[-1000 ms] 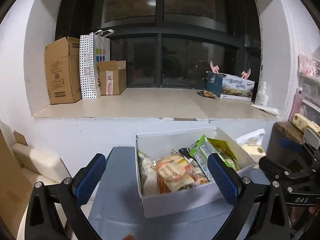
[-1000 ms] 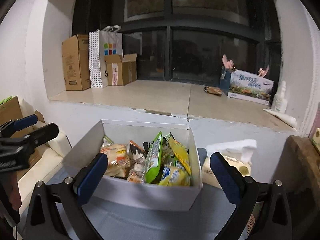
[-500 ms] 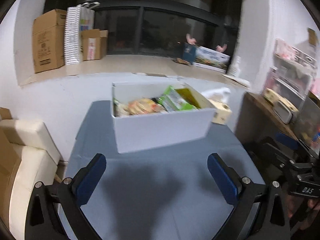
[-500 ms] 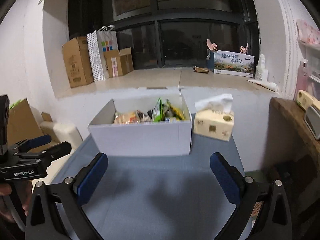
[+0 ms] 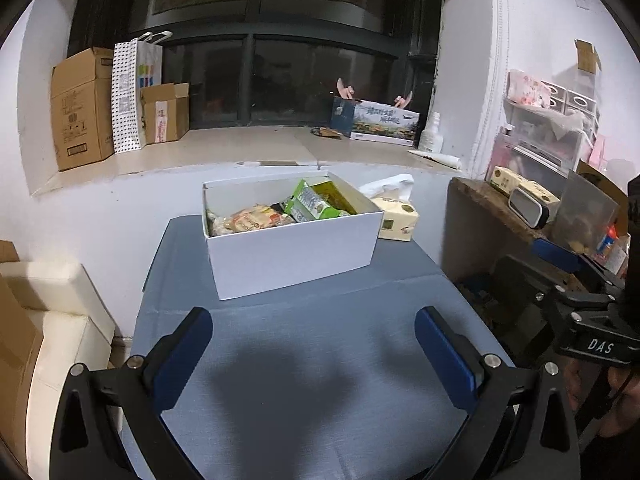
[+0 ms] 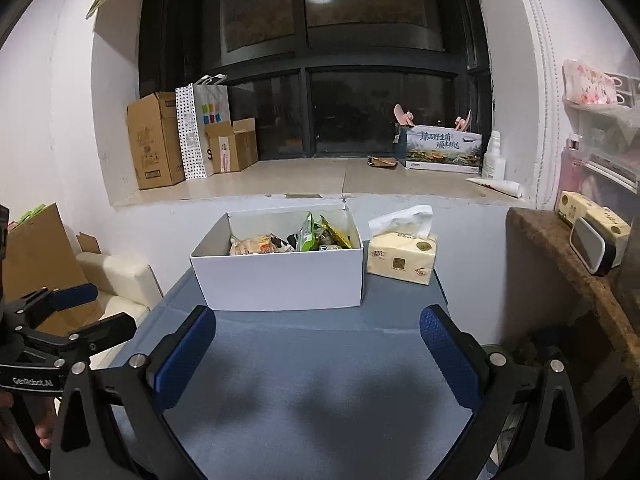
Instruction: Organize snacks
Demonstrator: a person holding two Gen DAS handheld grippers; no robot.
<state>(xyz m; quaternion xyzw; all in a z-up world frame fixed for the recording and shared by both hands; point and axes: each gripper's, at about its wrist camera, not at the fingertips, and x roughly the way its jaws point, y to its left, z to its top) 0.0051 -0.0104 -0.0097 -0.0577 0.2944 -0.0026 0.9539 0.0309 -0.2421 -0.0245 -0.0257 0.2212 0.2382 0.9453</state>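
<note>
both grippers have drawn back from the open white cardboard box [image 6: 280, 280] since a second ago, so more bare blue-grey counter [image 6: 320, 380] now lies before them. the left gripper [image 5: 316, 356] and right gripper [image 6: 320, 356] hover empty with jaws wide. the colourful snack packets [image 6: 288, 240] sit inside the box, just beside a yellow tissue pack [image 6: 402, 258].

White rectangular cardboard box [image 6: 280, 280], open-topped, upright on the far part of the blue-grey worktop [image 6: 320, 380]. Inside it, snack packets [image 6: 292, 240] stand and lean together: an orange-printed bag at the left, green and yellow pouches toward the right.
</note>
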